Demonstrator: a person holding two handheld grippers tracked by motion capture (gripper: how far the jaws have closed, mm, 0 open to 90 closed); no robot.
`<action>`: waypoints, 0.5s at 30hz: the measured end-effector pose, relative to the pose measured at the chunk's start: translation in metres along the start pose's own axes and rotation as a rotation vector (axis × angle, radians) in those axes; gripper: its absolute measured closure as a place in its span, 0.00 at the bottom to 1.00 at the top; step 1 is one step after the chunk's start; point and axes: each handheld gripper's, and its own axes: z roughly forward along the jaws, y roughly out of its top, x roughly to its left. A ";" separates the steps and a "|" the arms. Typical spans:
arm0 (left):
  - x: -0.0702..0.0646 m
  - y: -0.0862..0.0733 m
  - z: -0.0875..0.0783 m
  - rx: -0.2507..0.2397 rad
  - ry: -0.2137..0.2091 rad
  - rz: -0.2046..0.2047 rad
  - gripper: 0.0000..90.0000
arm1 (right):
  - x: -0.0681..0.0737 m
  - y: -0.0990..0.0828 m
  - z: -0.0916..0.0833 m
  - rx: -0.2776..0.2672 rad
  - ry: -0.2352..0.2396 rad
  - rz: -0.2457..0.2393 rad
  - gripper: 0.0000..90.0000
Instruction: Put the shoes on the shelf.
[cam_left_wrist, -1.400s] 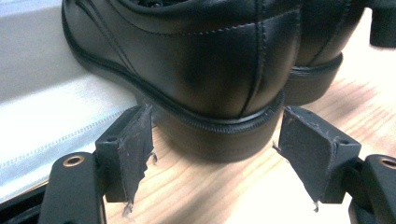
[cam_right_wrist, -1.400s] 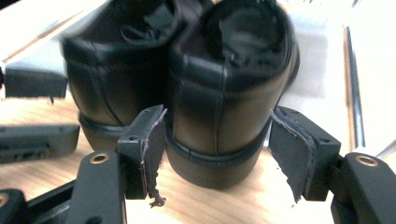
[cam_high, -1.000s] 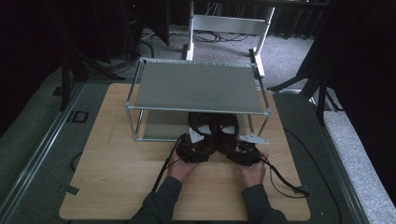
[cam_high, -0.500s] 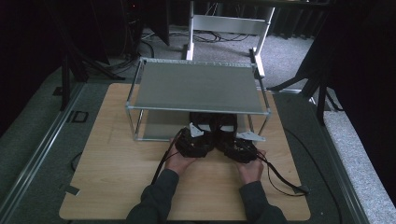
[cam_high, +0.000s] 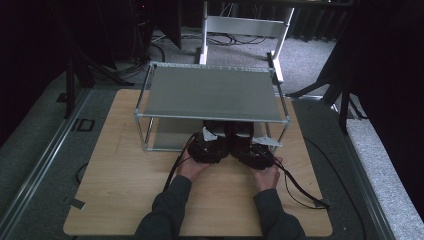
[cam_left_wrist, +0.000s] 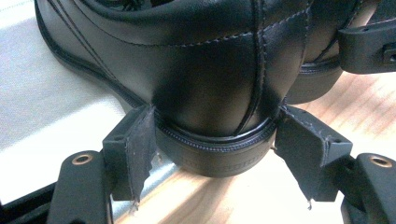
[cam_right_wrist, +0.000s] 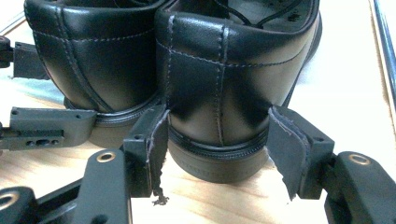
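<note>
Two black shoes sat side by side at the front of the rack's (cam_high: 212, 95) lower level, heels toward the person, toes pointing in under the grey top shelf. Each heel stuck out over the wooden table (cam_high: 125, 190), while the front parts rested on the pale lower shelf.

Left gripper (cam_high: 207, 146): in the left gripper view its jaws clamped the heel of the left shoe (cam_left_wrist: 205, 70) from both sides. Both pads (cam_left_wrist: 140, 149) pressed against the sole edge, low on the heel, and the torn pad lining hung loose. The jaws stood fairly wide, held apart by the heel. The left hand (cam_high: 192, 167) gripped the tool from behind.

Right gripper (cam_high: 252, 150): in the right gripper view its jaws sat at either side of the right shoe's (cam_right_wrist: 233, 70) heel. The left pad (cam_right_wrist: 156, 149) touched the sole edge; the right pad lay against the heel's outer corner, so this looked like a pinch on the heel too. The right hand (cam_high: 267, 175) held the tool low on the table.

The shoes touched or nearly touched along their inner sides; in the right gripper view the left shoe's heel stood just beside, with a jaw of the other gripper against it. Cables trailed from both grippers back across the table.
</note>
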 end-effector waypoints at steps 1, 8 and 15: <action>0.001 0.000 0.001 0.001 0.001 -0.001 0.33 | -0.001 0.000 0.001 0.002 0.000 -0.004 0.43; 0.002 0.003 0.004 0.009 0.008 0.003 0.33 | -0.005 0.003 0.004 0.003 0.001 -0.012 0.43; 0.002 0.005 0.006 0.014 0.023 -0.005 0.34 | -0.007 0.002 0.003 0.007 0.011 -0.011 0.44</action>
